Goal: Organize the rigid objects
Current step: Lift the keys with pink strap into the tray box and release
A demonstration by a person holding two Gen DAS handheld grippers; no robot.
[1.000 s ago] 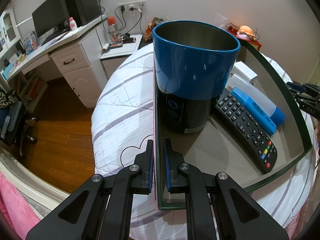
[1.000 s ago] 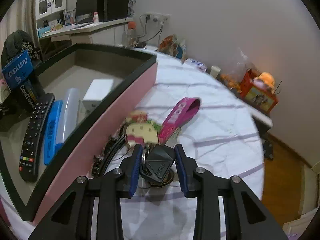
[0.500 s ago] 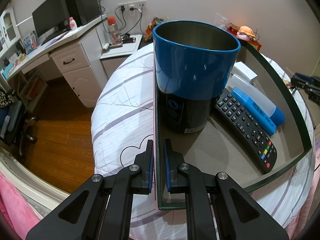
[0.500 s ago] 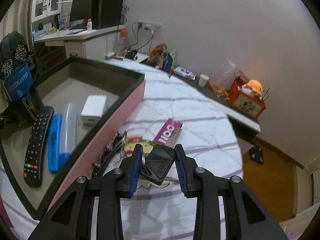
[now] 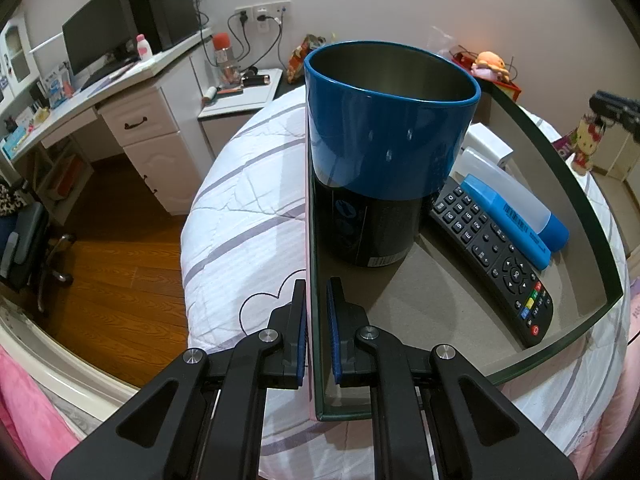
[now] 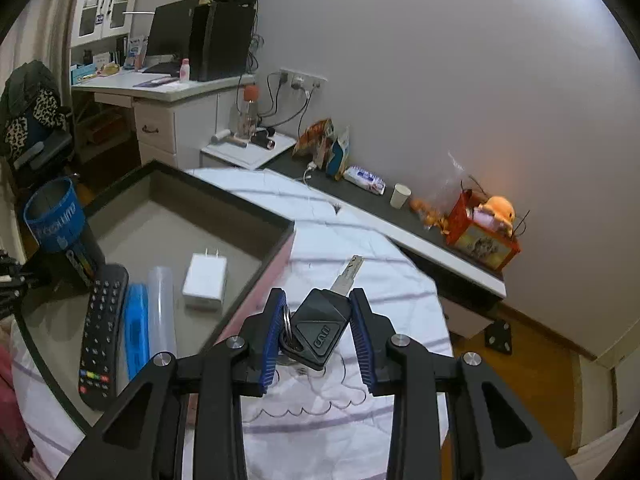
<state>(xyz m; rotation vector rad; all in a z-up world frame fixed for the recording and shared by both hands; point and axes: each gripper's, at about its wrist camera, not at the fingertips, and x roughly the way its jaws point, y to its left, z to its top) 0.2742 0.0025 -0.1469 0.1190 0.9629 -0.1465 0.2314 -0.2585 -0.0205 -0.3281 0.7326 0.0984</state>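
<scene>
Pinching the black key fob [image 6: 320, 330] between my right gripper [image 6: 318, 336] pads, held in the air above the quilt beside the tray's pink wall. Metal blade [image 6: 347, 276] points forward, away from me; key ring sits against the left pad.

My left gripper [image 5: 316, 332] is clamped on the tray wall [image 5: 310, 240], one pad outside, one inside, steadying the tray.

Handling, my read: fob is hard plastic, light, smooth-faced, so it could swivel in the pads. Grip across the flat sides of the fob body is right; don't take it by the blade or ring. Dangling charm adds swing.

View differences:
- Left wrist view shows the charm doll [image 5: 584, 148] hanging under my right gripper at far right. Right wrist view hides it below the jaws.
- Right wrist view shows the white charger [image 6: 205, 282] in full, plus remote [image 6: 102, 332], blue case [image 6: 136, 330], blue cup [image 6: 58, 220]. Left view has the cup blocking most of the charger.
</scene>
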